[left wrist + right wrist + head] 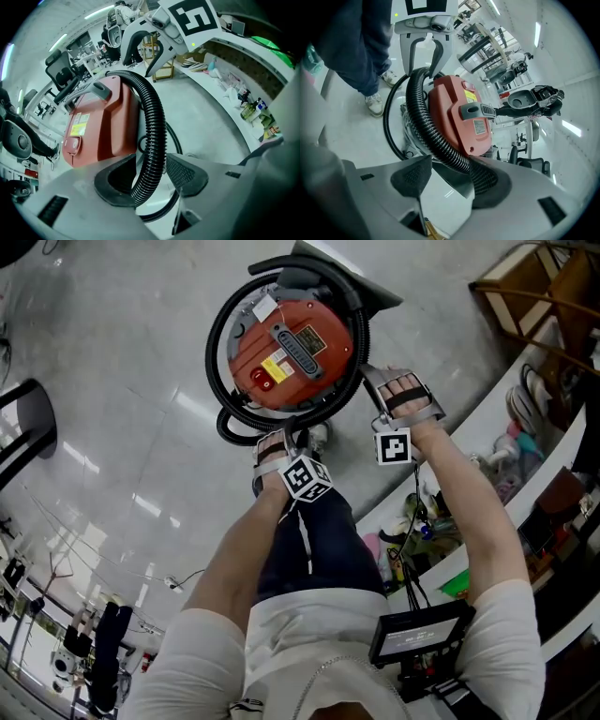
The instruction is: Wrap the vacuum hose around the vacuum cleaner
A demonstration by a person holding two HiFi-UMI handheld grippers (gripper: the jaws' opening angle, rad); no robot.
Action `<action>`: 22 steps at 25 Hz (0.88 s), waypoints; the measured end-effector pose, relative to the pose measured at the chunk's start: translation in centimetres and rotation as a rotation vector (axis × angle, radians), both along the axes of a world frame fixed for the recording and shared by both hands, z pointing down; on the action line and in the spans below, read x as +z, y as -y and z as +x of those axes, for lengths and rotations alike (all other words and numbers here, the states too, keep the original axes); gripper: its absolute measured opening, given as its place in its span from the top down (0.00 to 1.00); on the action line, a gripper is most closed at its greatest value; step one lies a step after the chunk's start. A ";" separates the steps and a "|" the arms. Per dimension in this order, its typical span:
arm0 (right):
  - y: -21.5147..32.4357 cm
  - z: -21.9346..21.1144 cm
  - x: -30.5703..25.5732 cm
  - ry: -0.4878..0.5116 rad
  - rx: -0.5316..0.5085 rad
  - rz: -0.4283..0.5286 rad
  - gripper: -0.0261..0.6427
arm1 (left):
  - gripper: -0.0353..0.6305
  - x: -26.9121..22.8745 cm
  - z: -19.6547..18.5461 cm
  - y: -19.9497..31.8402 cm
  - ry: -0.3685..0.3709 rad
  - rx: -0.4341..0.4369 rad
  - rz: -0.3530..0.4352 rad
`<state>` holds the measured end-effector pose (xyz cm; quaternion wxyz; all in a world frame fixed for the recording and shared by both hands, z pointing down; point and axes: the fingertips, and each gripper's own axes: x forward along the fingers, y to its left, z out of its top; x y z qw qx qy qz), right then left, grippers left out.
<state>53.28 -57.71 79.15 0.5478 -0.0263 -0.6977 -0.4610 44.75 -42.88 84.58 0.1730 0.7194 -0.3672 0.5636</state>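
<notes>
Head view: the red vacuum cleaner [286, 352] stands on the floor [131, 427] just ahead of the person's feet, and the black hose [217, 352] already rings most of its body. The left tool [281, 439] meets that ring at its near edge. The right tool [368, 378] meets it on the right flank. Neither hand is clearly nearer, since both are at the hose itself. The cleaner lies beyond and below both tools, so the next stretch probably has to be carried away from the person and round the far side.

Left gripper view: the ribbed hose [154, 122] runs lengthwise out from between the jaws, rises and bends over the top of the cleaner [101, 126]. The left tool stands fairly wide, closed about the hose, which fills the gap from pad to pad.

Right gripper view: the hose [422, 126] sweeps in from the upper left, past the cleaner's side [457, 117], and lies against the right-hand pad only. The other pad stands clear of it with bare floor showing between, so the right tool is parted and props the hose without clamping it.
</notes>
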 end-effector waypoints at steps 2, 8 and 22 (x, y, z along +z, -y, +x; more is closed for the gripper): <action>-0.5 0.2 -0.8 0.011 0.010 -0.008 0.62 | 0.68 -1.0 -0.2 0.0 0.002 -0.009 0.014; -1.3 0.7 -2.6 0.024 0.050 -0.008 0.62 | 0.68 -3.6 -1.2 1.2 0.001 -0.001 0.057; -8.2 2.3 -14.4 0.108 0.493 -0.113 0.62 | 0.68 -17.2 -4.8 -1.6 -0.188 -0.041 0.168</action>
